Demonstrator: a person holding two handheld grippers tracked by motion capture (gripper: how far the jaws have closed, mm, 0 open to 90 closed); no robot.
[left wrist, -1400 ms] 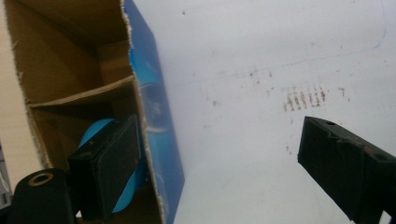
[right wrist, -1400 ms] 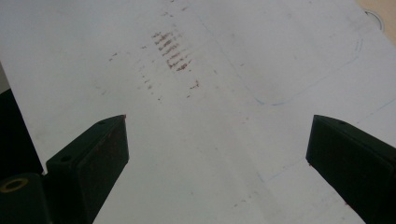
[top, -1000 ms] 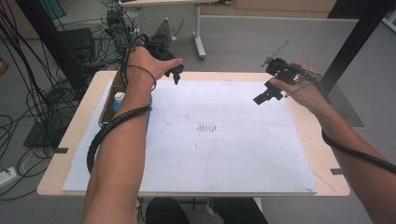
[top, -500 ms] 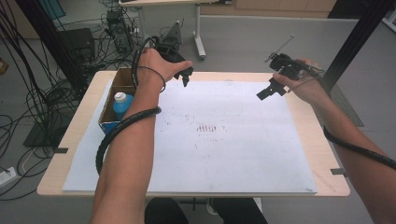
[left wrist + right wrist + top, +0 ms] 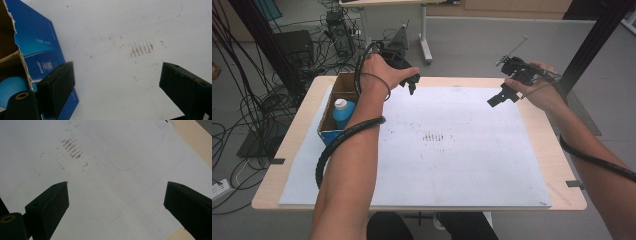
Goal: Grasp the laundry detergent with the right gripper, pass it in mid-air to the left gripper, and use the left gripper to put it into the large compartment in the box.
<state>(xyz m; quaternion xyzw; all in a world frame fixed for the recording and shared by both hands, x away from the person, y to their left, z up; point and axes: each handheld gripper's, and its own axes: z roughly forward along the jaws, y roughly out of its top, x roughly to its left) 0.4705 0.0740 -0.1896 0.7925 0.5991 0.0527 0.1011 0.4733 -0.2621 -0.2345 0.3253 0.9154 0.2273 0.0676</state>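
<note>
High view: the left gripper (image 5: 411, 86) hangs over the far edge of the white sheet (image 5: 462, 165), near the table's (image 5: 557, 155) far-left corner and just beside the box (image 5: 326, 125). The box stands along the left edge, at the far end, partly on the sheet. A blue bottle (image 5: 343, 114) with a white cap stands upright inside it. The right gripper (image 5: 498, 98) hangs over the sheet's far-right corner, well apart from the left one.

In the left gripper view the jaws stand spread with nothing between them but the sheet below. The box's blue wall (image 5: 37, 50) lies just beside the left jaw, its torn cardboard rim toward the frame's left edge, and a bit of the bottle (image 5: 11, 87) shows inside.

In the right gripper view that gripper's jaws are also spread wide and pinch nothing. Under them lies the sheet, with a patch of short brown marks (image 5: 72, 148) and faint pencil lines. The table's wood shows at the upper right corner.
</note>
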